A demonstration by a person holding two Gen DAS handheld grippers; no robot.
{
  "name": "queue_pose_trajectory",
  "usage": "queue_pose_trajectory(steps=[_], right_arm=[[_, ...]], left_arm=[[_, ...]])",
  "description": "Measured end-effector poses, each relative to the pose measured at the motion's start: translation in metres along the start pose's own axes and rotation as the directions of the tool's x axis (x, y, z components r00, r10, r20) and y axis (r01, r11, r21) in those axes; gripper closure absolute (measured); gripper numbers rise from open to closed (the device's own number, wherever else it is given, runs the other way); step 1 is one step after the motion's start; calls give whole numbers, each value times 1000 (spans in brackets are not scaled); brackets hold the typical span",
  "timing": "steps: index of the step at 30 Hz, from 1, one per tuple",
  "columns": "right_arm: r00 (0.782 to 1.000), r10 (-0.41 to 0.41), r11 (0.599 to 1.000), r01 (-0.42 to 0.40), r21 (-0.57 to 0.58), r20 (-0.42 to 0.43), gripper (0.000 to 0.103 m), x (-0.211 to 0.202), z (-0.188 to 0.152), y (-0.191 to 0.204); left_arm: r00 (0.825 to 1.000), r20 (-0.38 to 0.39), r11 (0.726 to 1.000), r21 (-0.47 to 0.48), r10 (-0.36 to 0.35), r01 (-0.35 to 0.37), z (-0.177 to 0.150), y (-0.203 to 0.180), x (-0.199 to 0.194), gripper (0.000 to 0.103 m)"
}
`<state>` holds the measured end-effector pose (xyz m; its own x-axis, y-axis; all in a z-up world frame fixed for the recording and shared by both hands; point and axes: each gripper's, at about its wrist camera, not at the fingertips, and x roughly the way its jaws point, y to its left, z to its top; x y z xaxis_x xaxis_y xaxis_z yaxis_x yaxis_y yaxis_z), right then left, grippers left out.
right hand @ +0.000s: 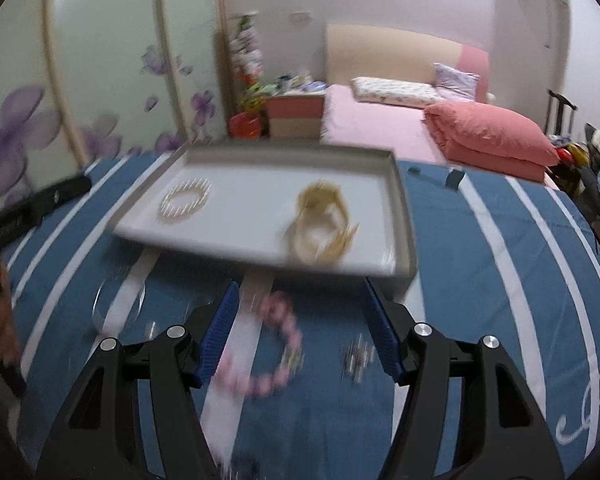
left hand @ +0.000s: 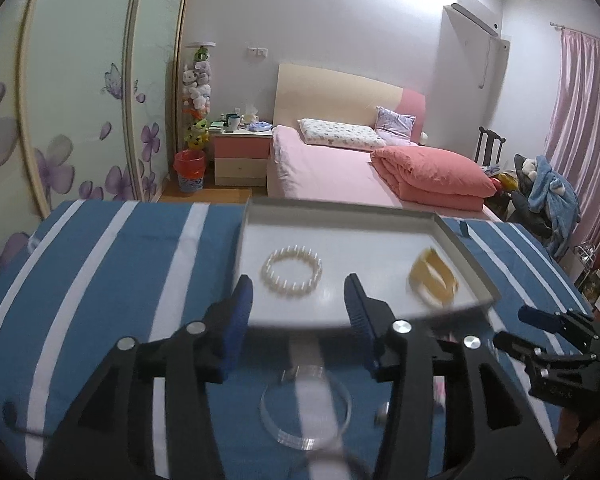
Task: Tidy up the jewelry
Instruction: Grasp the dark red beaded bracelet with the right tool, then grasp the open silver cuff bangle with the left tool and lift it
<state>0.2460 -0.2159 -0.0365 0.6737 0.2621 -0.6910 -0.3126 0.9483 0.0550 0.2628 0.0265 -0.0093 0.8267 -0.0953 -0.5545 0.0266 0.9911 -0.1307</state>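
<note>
We count two bracelets in the white tray (right hand: 404,216): pearl one (right hand: 186,200) at 10 o'clock, gold one (right hand: 324,224) at 1. Pink bracelet (right hand: 268,354) and clear bangle (left hand: 305,408) sit on the table (right hand: 480,280). Both claws, left (left hand: 298,312) and right (right hand: 300,332), gape open, gripping nothing.

The left hand-held gripper (left hand: 298,312) hovers with its jaws spread wide, gripping nothing. The right hand-held gripper (right hand: 296,328) is likewise wide apart and empty, level beside it.

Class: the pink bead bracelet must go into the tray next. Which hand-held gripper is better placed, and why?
Right. The right hand-held gripper is open with the pink bracelet between its fingers; the left hand-held gripper faces the clear bangle.
</note>
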Motion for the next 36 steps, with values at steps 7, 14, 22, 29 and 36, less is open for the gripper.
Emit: queue_pose_trajectory(steps=[7,14,22,29,36], right_arm=[[989,105,988,-116,-103,-106,31,-19,-60,15],[979,144,976,-165,-142,-148,23,-24,-85,35],[985,103,980,-124,-156,-137,29,-21,-92,37],[988,86,987,-102,-122,-128,90,-21,-88,29],[986,-106,992,114,54,-129,92,-12,-73,-15]], left_arm=[[1000,-29,1000,-17,6,-7,-42,16,-36,40],[996,-85,1000,-31,-4,1,-61,18,-38,38],[991,-132,1000,-5,-18,17,-77,6,-33,38],[987,-163,1000,26,-12,17,-85,-1,-29,38],[983,-185,998,65,-1,13,-93,-9,-29,29]])
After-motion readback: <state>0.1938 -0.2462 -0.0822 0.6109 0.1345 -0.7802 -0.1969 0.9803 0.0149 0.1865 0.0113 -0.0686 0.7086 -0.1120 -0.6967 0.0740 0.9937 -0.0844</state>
